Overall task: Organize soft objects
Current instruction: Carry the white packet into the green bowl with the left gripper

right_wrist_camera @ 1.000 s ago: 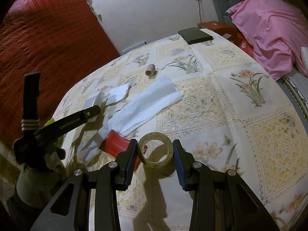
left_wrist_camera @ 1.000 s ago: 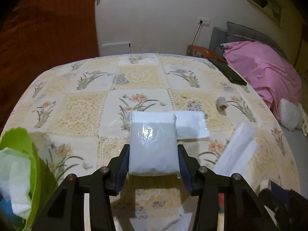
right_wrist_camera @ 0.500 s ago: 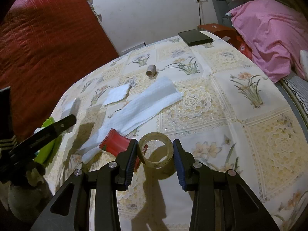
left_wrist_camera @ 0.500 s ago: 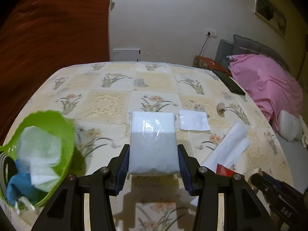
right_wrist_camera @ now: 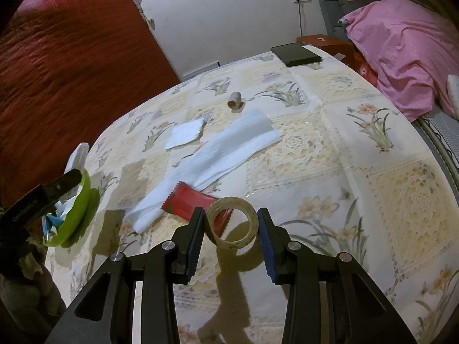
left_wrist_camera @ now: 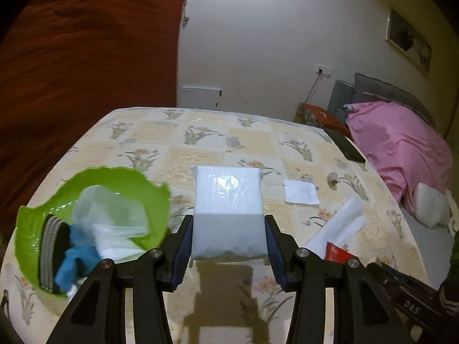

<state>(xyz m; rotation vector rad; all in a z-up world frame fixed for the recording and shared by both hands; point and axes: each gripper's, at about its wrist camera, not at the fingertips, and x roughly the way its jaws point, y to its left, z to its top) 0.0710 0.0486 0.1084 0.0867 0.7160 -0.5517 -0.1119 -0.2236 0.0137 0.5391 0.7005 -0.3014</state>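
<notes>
My left gripper (left_wrist_camera: 228,229) is shut on a white plastic-wrapped soft pack (left_wrist_camera: 228,197), held above the flowered tablecloth (left_wrist_camera: 200,143) just right of a green bowl (left_wrist_camera: 114,172). The bowl holds a white cloth (left_wrist_camera: 112,215), a blue cloth (left_wrist_camera: 74,261) and a striped item (left_wrist_camera: 47,252). In the right wrist view the bowl (right_wrist_camera: 83,200) sits at the table's left edge, with the pack (right_wrist_camera: 79,154) above it. My right gripper (right_wrist_camera: 231,218) is shut on a beige tape roll (right_wrist_camera: 232,242), lifted off the table. A long white cloth (right_wrist_camera: 223,149), a red packet (right_wrist_camera: 189,200) and a small white sachet (right_wrist_camera: 186,133) lie on the table.
A small cardboard roll (right_wrist_camera: 234,100) and a dark notebook (right_wrist_camera: 295,54) lie toward the far side. A bed with pink bedding (right_wrist_camera: 401,57) stands close on the right. A red quilted surface (right_wrist_camera: 71,57) rises on the left. The table edge curves near the bowl.
The left gripper has carried the white pack up and to the left, bringing the green bowl fully into its view. The right gripper still holds the tape roll, almost unmoved.
</notes>
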